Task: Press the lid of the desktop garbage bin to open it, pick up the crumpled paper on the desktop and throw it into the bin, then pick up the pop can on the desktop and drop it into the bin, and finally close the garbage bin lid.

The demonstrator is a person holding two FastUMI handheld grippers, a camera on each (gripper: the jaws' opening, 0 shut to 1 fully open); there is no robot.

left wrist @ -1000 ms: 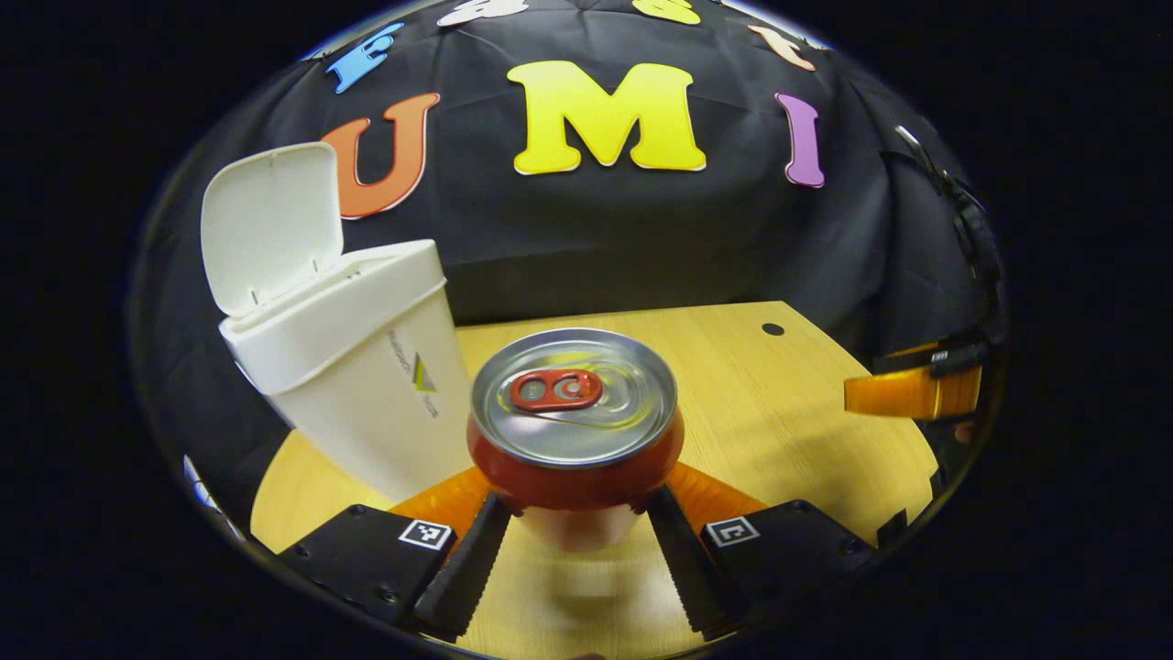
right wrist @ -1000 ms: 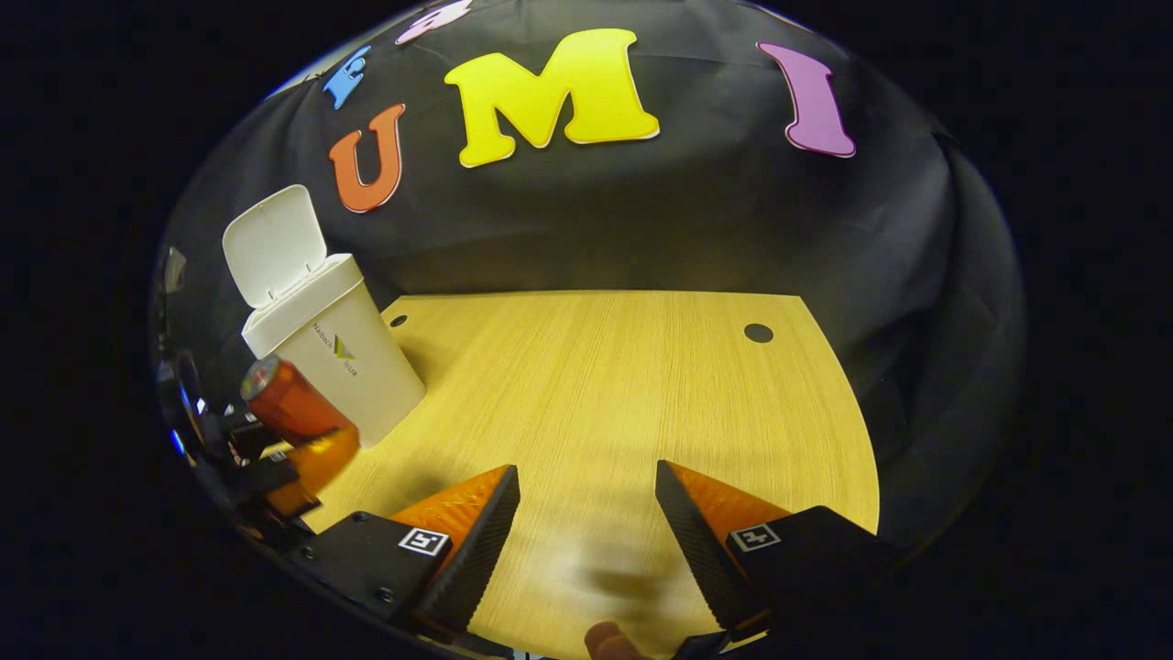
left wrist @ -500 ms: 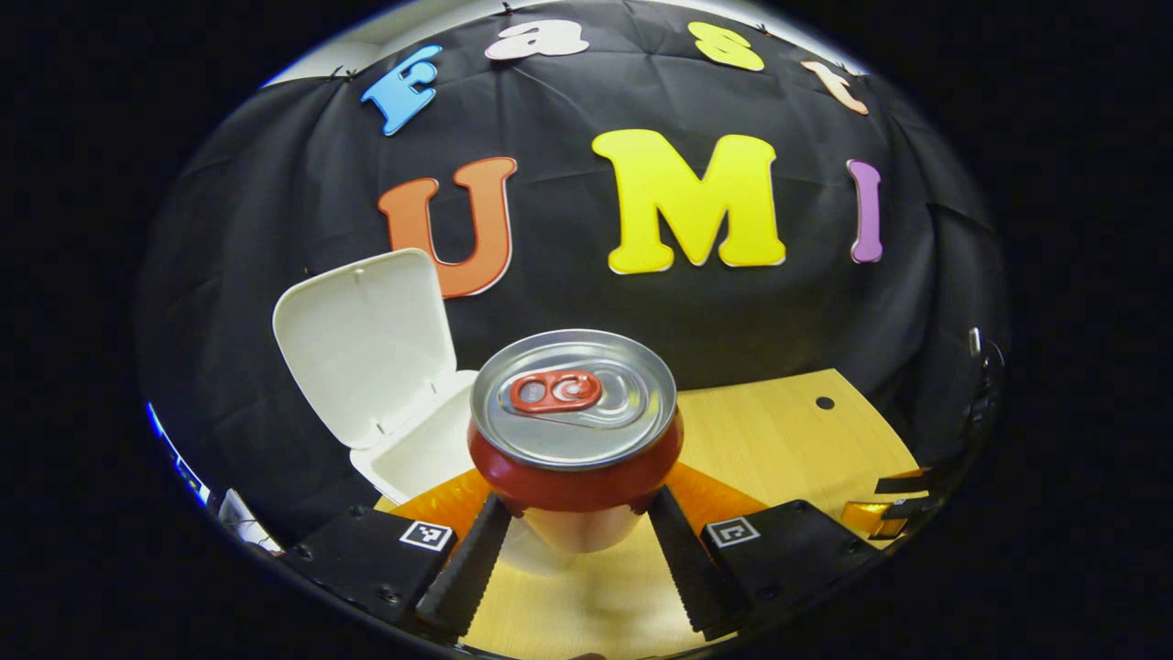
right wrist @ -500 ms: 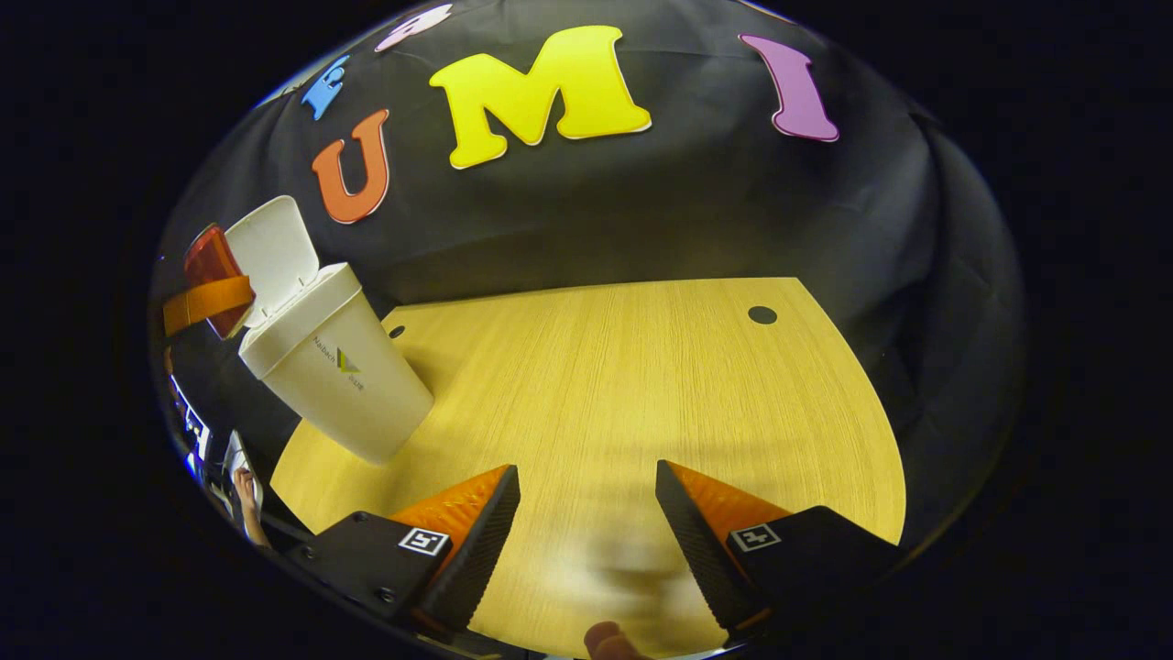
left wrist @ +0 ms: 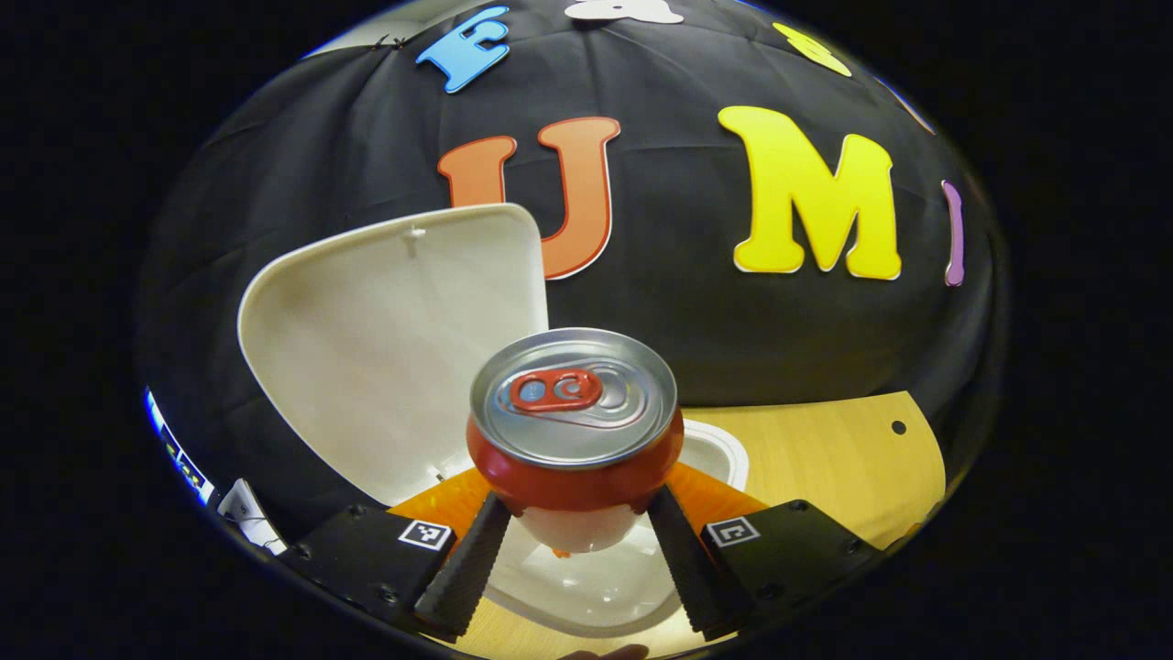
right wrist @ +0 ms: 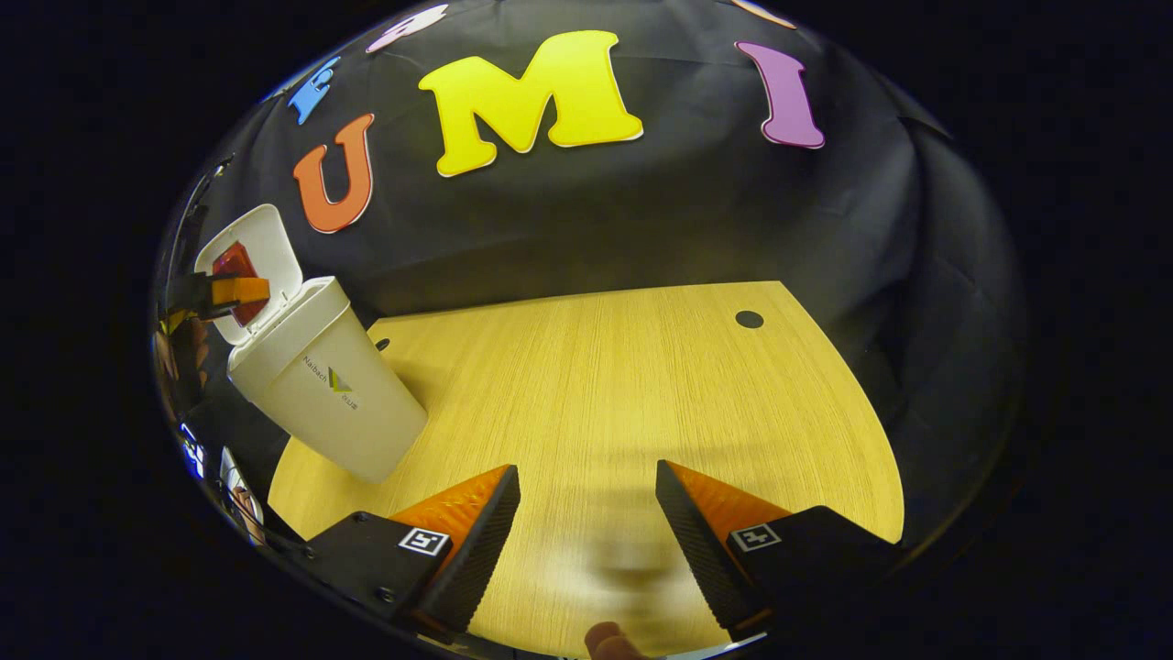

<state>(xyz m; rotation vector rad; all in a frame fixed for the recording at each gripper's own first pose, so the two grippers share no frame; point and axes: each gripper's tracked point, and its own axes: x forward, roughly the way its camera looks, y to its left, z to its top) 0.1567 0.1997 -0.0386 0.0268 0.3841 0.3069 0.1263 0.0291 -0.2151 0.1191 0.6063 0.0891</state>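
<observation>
Pinching the pop can [left wrist: 575,431] above the open bin [left wrist: 715,458], the left gripper [left wrist: 575,541] needed only to release, while the right gripper [right wrist: 586,522] hung spread

Pop can [left wrist: 575,431]: red body, silver top, red pull tab, upright, clamped between the left gripper [left wrist: 575,550] jaws directly over the bin's open mouth. Garbage bin [right wrist: 328,394]: white, tapered, standing at the worktop's [right wrist: 641,385] left rear edge. Lid [left wrist: 394,339] flipped up, hinged at back, inner face showing. Crumpled paper can't be made out inside.
</observation>
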